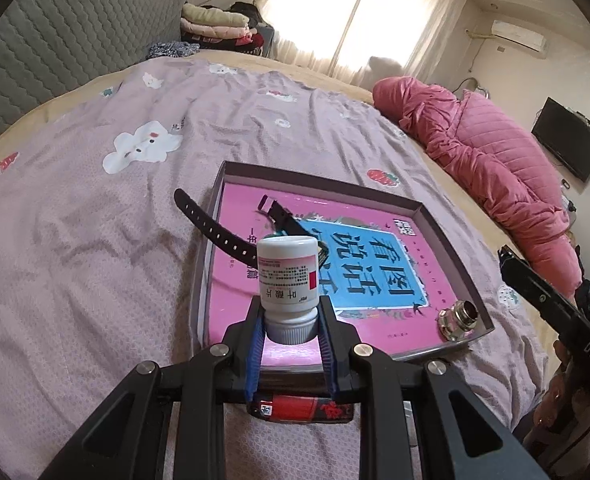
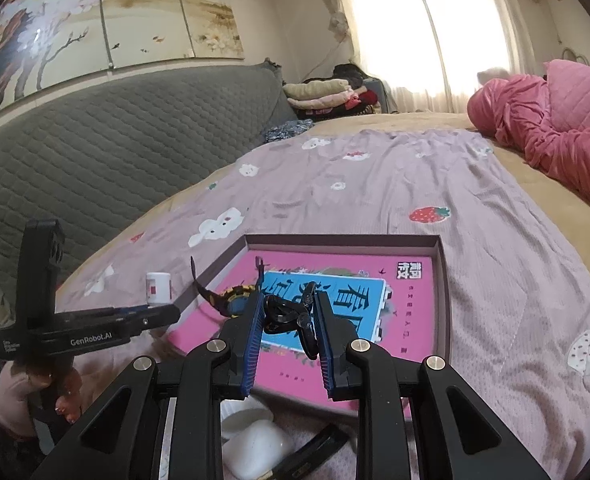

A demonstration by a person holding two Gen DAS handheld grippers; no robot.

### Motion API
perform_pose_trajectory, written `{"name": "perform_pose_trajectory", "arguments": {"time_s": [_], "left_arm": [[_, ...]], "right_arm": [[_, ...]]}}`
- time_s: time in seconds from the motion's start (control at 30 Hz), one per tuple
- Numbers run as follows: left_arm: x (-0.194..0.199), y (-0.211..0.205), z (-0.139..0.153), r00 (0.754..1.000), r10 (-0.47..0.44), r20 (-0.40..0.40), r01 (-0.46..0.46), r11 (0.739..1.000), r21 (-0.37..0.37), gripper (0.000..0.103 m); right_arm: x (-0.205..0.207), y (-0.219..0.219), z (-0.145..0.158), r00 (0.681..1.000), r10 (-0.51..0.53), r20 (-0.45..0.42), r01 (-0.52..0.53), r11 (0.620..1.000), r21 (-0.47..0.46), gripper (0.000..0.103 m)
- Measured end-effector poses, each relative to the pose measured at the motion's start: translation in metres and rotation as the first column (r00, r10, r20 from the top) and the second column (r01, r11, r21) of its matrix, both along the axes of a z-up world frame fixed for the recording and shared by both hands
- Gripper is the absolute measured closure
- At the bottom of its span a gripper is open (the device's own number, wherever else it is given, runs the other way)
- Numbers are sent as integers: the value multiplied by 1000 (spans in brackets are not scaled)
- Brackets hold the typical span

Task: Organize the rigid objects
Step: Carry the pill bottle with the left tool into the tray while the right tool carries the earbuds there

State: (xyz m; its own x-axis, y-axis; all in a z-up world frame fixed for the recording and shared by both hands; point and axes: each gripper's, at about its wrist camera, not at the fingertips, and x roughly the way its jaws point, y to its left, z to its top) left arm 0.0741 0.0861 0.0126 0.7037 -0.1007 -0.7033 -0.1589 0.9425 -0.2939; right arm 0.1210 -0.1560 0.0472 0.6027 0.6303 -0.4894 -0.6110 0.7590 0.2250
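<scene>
Two grippers [image 1: 289, 322] [image 2: 288, 320] — both loaded

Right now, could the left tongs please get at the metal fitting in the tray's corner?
Probably not: the left tongs are shut on the pill bottle, though the metal fitting lies uncovered.

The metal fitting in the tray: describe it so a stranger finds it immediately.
On the bed lies a shallow tray holding a pink book. The metal fitting sits in the tray's near right corner, on the book. Unlike the black-strapped watch opposite, it is small, silvery and round.
</scene>
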Motion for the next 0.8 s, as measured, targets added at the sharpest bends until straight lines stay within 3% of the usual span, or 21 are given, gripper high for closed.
{"name": "perform_pose_trajectory", "arguments": {"time_s": [0.4, 0.8], "left_arm": [[17, -1, -18, 994, -20, -109, 21, 1000, 8, 78], [35, 9, -31, 973, -46, -225, 29, 997, -78, 78]], "right_arm": [[14, 15, -19, 999, 8, -38, -10, 998, -54, 77], [19, 29, -35, 997, 36, -73, -43, 994, -96, 77]]}}
